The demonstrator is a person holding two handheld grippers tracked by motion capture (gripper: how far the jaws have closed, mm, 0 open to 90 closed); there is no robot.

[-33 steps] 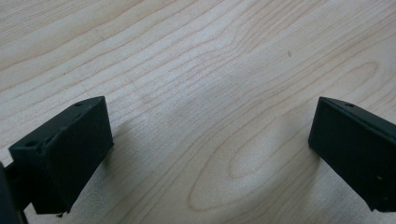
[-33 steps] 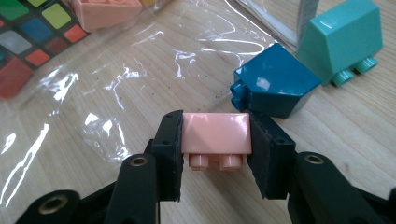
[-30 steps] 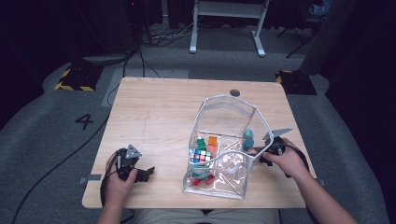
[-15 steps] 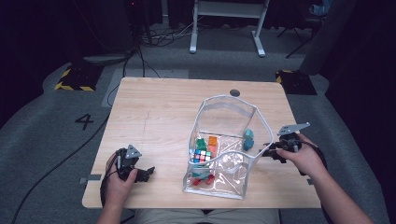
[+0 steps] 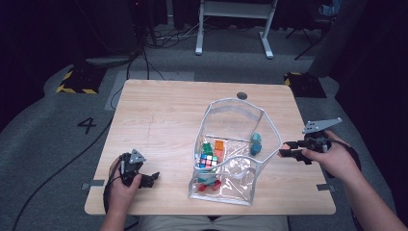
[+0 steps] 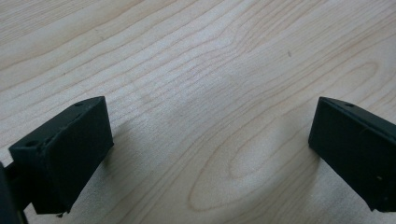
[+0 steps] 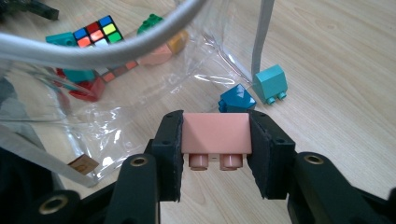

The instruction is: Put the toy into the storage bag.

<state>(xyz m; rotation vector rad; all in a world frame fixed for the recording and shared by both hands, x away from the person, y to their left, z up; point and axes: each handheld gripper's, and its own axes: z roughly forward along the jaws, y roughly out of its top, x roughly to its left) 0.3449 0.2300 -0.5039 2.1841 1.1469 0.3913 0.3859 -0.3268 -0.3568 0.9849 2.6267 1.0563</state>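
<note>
Pinched between the black pads of the right gripper (image 7: pixel 215 140) is a pale pink plastic building brick (image 7: pixel 215 133), studs toward the camera, the pads pressing flat on its two short ends. In the high view that gripper (image 5: pixel 287 153) hangs above the table's right edge, just outside the clear plastic zip pouch with a grey rim (image 5: pixel 269 126), which stands open on the wooden table (image 5: pixel 159 115) nearer the front edge.

Just beyond the brick, on the bare wood beside the pouch wall, lie a dark blue faceted block (image 7: pixel 236 99) and a teal plastic brick (image 7: pixel 271 84). Inside the pouch sit a multicoloured puzzle cube (image 7: pixel 97 31), a green brick (image 7: pixel 152 21), an orange piece (image 7: pixel 176 41) and red ones (image 7: pixel 88 88).

The left gripper (image 5: pixel 144 179) rests near the front left corner, its jaws spread wide over bare wood (image 6: pixel 205 93) with nothing between them.

The likely trouble is the pouch rim — it is floppy and curves close by the right gripper, so a low approach could snag it, fold the wall inward or drag the whole pouch, since nothing steadies it. The grip is also narrow on smooth plastic; a knock against the rim could twist the brick out onto the table.
</note>
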